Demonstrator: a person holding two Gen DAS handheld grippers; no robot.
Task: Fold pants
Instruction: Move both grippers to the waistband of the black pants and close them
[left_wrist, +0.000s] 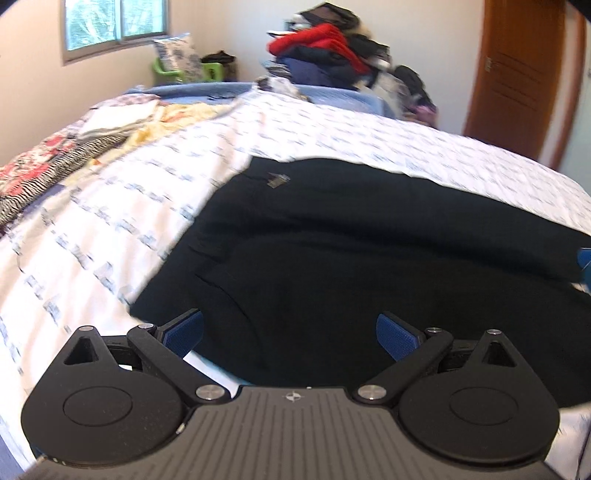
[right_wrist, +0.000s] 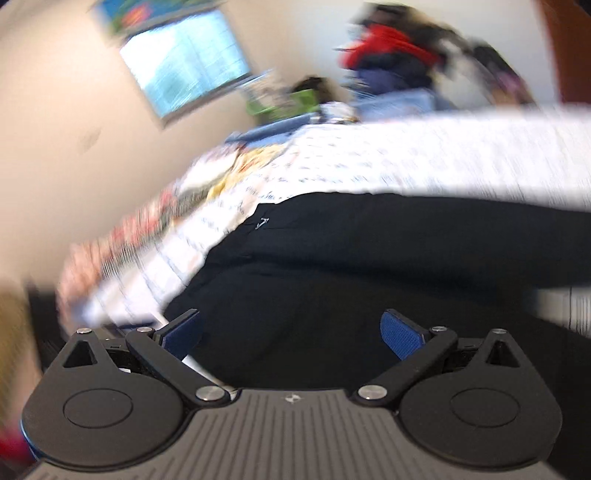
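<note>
Left wrist view: the left gripper, fingers spread and empty, hovers over black pants lying on the patterned bedsheet. The right gripper is likewise spread, empty. Best pinch one edge cleanly, both layers together.

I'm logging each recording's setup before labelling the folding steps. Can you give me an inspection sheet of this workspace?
Surface: bed with a white, blue-patterned sheet.
Job's things: black pants spread flat on the bed, not yet gripped.
Clutter: patterned fabrics at the bed's left side; pile of clothes, red and dark, beyond the far edge.
Grippers: left tongs open over the pants' near edge; right tongs open, also over the pants. The right view is motion-blurred.
Cables: nothing seen.
Surroundings: window, green chair holding a pillow, wooden door.
</note>
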